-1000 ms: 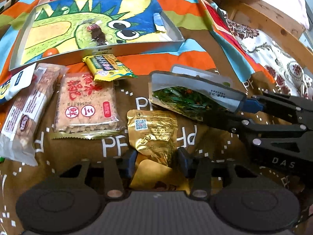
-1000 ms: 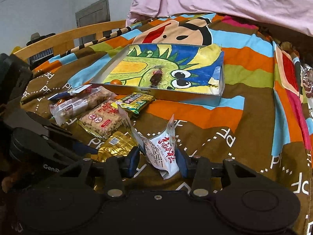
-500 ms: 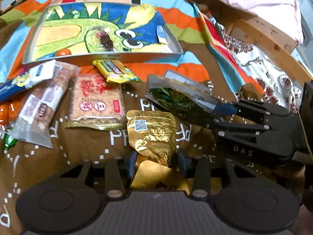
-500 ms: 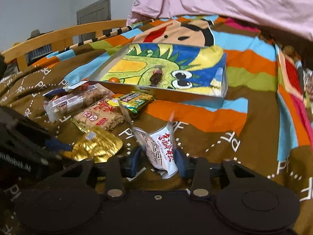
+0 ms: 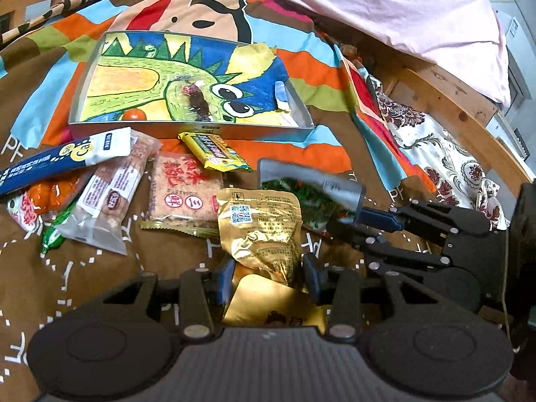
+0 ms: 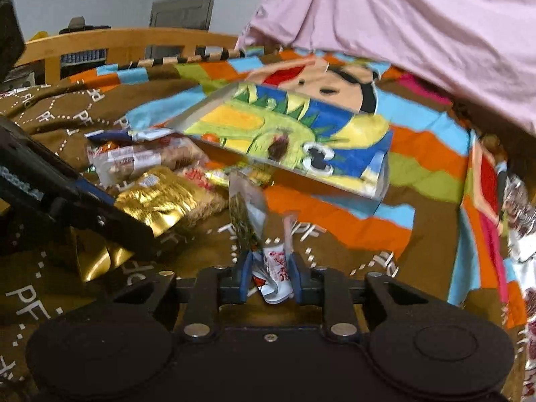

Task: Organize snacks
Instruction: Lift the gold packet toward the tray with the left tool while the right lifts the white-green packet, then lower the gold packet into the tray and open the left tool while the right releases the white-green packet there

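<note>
The left gripper (image 5: 268, 276) is clamped on a crinkled gold foil pouch (image 5: 259, 231) bearing a QR label, which juts forward from its fingers. The right gripper (image 6: 269, 276) pinches a silver-edged packet of green snack (image 6: 249, 214), its red-on-white end crumpled between the pads.

Even indoor light, fisheye bending at dark corners; right-wrist view motion-blurred, perhaps glare on the gold packet (image 5: 259, 226).
</note>
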The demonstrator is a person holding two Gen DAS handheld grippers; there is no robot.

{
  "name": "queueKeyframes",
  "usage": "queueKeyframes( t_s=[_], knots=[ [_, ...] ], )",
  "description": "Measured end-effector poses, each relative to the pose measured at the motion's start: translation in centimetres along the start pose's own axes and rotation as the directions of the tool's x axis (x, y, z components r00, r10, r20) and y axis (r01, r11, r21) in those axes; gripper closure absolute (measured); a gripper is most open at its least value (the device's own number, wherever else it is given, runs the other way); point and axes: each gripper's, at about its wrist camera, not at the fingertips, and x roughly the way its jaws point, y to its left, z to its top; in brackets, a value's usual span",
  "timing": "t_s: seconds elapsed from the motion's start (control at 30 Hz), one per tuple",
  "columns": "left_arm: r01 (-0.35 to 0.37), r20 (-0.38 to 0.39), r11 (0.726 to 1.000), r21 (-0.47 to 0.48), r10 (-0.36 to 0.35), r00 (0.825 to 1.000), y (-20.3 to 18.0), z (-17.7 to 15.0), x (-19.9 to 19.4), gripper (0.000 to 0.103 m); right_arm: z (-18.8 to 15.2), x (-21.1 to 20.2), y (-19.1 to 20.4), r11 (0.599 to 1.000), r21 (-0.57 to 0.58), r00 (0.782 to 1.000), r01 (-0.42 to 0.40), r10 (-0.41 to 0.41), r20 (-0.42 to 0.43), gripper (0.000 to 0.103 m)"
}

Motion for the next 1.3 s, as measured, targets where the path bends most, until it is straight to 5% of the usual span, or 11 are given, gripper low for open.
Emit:
queueKeyframes(
  t_s=[0.1,0.27,0.33,0.4,0.53,1.0,1.3],
  knots=[
    [0.001,-0.006,1.0,-0.014,-0.001,1.0,0.5,-0.1,-0.1,0.057,-0.2,0.9,-0.6,0.998,0.057,1.0,-0.021,0.022,-0.011,0.042],
    [-0.006,-0.007,1.0,-0.025,0.005,1.0,1.3,-0.1,0.0,0.057,-0.1,3.4,-1.3,0.991,0.109,0.997,-0.077,0.079,-0.014,0.031],
    [-0.008,-0.004,0.999,-0.037,0.008,1.0,1.7,0.1,0.0,0.057,0.0,4.3,-1.7,0.985,0.141,0.995,-0.095,0.096,-0.002,0.035],
    [-0.014,0.005,0.999,-0.041,0.014,1.0,2.0,0.3,-0.3,0.057,0.0,4.9,-1.7,0.984,0.151,0.995,-0.098,0.099,0.002,0.053],
    [-0.024,0.027,0.998,-0.05,0.025,0.999,2.3,0.6,-0.8,0.057,0.2,4.4,-1.4,0.987,0.139,0.997,-0.08,0.077,0.023,0.062],
    [-0.057,0.176,0.998,-0.004,0.057,0.983,2.4,8.2,-2.7,0.057,6.8,-0.7,-3.3,0.996,0.088,0.973,0.002,-0.022,0.23,0.063],
    [-0.11,0.275,0.994,0.022,0.1,0.956,4.4,15.9,0.1,0.057,12.1,3.9,-6.4,0.99,0.137,0.95,0.022,-0.064,0.306,0.062]
  ],
)
